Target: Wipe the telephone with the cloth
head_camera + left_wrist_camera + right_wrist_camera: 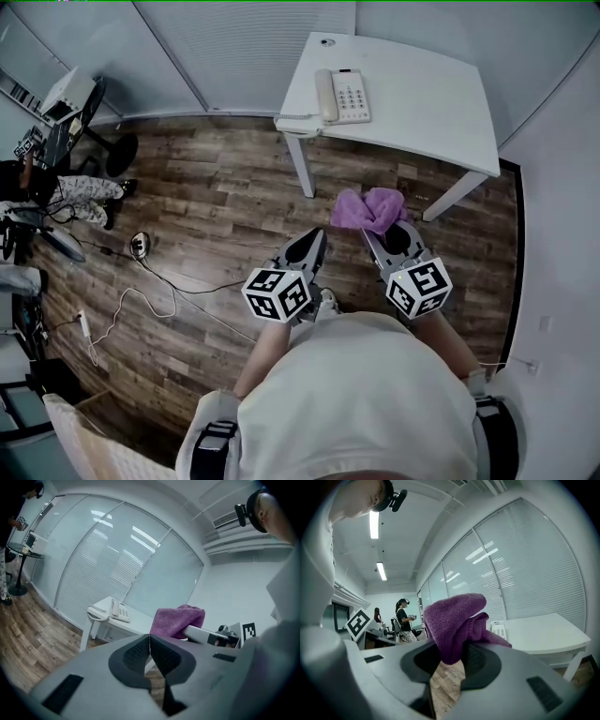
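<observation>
A white telephone [340,96] with a coiled cord lies on the left part of a white table [431,103] ahead of me; it also shows small in the left gripper view as the telephone [117,610] and, partly behind the cloth, as the telephone [499,630]. A purple cloth [368,208] bunches out of my right gripper [386,234], which is shut on it; the cloth [457,623] fills the jaws. My left gripper [314,242] is shut and holds nothing, beside the right one. Both hang over the wooden floor, short of the table.
Cables and a power strip [84,323] trail over the wood floor [216,206] at left. A round stand and a person with equipment [56,178] are at far left. Glass walls with blinds [108,559] stand behind the table. People [403,618] stand in the distance.
</observation>
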